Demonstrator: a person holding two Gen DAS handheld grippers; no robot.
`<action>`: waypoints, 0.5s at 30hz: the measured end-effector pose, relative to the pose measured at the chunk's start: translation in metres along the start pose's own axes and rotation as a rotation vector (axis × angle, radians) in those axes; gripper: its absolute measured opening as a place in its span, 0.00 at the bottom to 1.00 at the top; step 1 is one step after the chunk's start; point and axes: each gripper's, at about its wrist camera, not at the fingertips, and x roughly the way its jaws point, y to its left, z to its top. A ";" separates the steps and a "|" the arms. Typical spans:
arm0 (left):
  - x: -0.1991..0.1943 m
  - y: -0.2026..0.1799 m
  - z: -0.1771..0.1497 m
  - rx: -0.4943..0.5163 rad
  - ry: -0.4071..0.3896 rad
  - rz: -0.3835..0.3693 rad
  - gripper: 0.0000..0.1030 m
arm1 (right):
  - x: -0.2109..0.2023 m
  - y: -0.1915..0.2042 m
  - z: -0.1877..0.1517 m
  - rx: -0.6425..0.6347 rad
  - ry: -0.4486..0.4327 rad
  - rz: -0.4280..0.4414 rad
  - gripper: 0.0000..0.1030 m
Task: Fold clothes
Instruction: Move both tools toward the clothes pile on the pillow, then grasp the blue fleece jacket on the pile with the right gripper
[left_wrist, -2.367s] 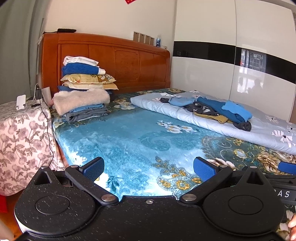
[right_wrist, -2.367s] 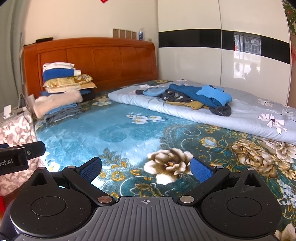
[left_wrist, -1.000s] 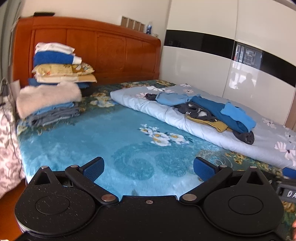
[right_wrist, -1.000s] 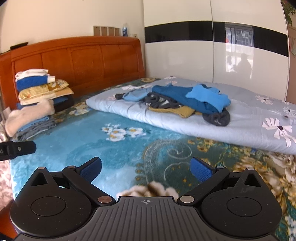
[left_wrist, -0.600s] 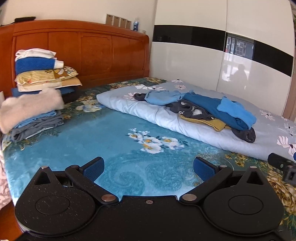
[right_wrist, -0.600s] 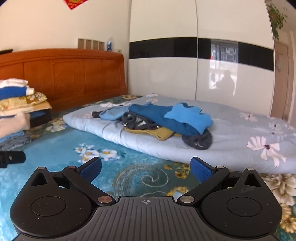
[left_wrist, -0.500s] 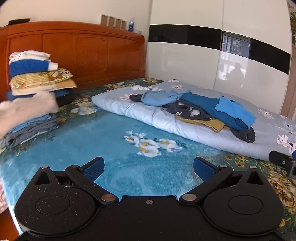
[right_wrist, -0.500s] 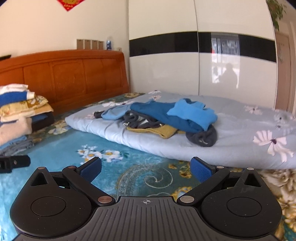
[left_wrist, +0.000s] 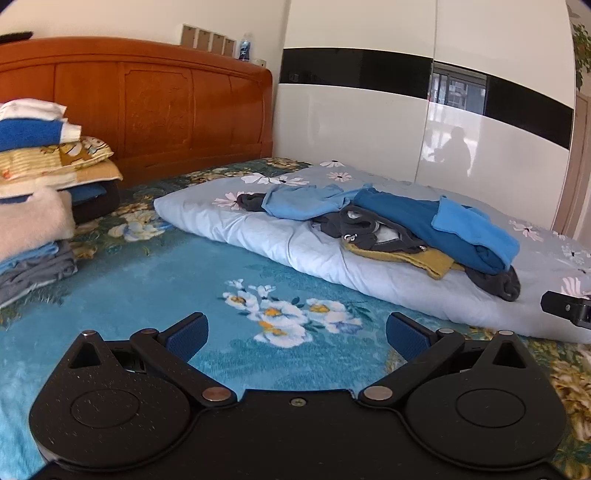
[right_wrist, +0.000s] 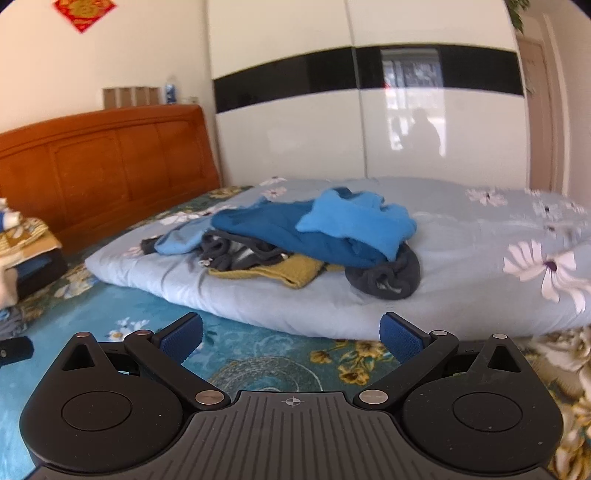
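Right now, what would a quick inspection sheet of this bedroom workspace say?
Surface: bed with blue floral blanket; pale flowered quilt laid on it.
Job's things: unfolded clothes pile on the quilt, untouched.
Clutter: folded stack by the headboard.
Grippers: left claw open, empty; right claw open, empty, both above the blanket.
Cables: nothing seen.
Surroundings: glossy white wardrobe, red wall ornament.

Clothes pile (left_wrist: 391, 229) on quilt (left_wrist: 280, 243), folded stack (left_wrist: 37, 192) far left
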 end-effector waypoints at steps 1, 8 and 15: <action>0.006 0.000 0.001 0.015 -0.013 0.007 0.99 | 0.006 -0.001 0.001 0.005 0.002 -0.008 1.00; 0.046 0.008 0.009 0.007 -0.020 -0.007 0.99 | 0.051 -0.010 -0.001 0.006 0.020 -0.070 1.00; 0.083 0.007 0.018 0.033 -0.006 -0.042 0.99 | 0.090 -0.026 0.010 0.006 -0.018 -0.087 1.00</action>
